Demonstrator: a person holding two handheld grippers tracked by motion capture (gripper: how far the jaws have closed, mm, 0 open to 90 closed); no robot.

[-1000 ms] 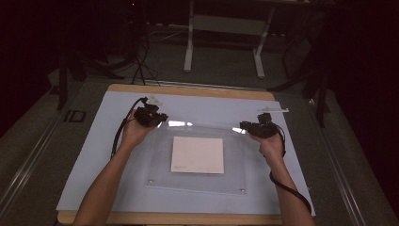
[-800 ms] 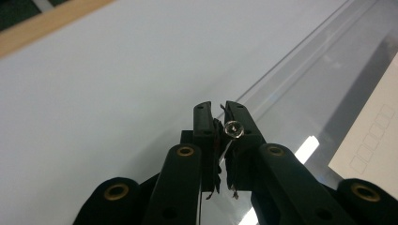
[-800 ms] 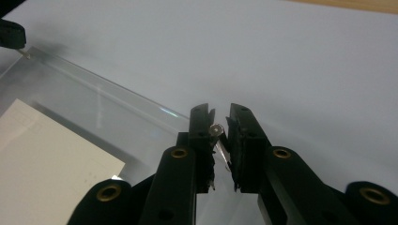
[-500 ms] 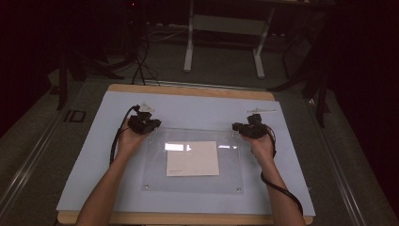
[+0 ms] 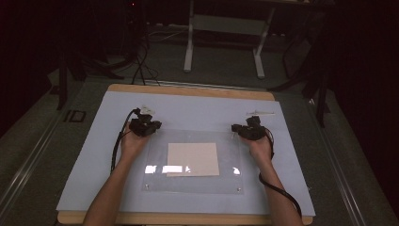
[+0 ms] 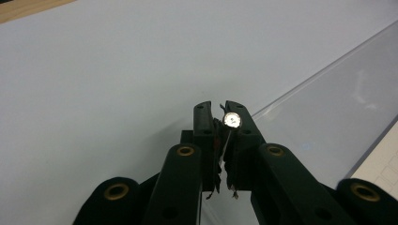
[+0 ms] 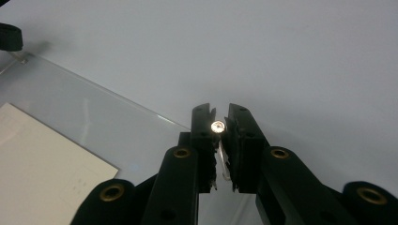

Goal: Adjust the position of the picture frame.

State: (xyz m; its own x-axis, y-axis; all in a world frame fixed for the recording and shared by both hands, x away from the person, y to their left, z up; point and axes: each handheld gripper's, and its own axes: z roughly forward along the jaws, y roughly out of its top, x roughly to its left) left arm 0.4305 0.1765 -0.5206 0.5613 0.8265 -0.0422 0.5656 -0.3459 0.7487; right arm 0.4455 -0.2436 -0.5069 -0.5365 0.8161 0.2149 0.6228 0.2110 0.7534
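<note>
Clear acrylic sheet [image 5: 193,162] (glossy, rectangular), corners in jaws, matte mat [image 5: 84,155]

We find no text, label, brand or number that we can read. The pale sheet of paper [image 5: 193,159] under the clear panel [image 5: 155,179], at the centre of the high view, carries only faint marks near its corner at the lower left of the right gripper view, too small and dim for us to make out.
</note>
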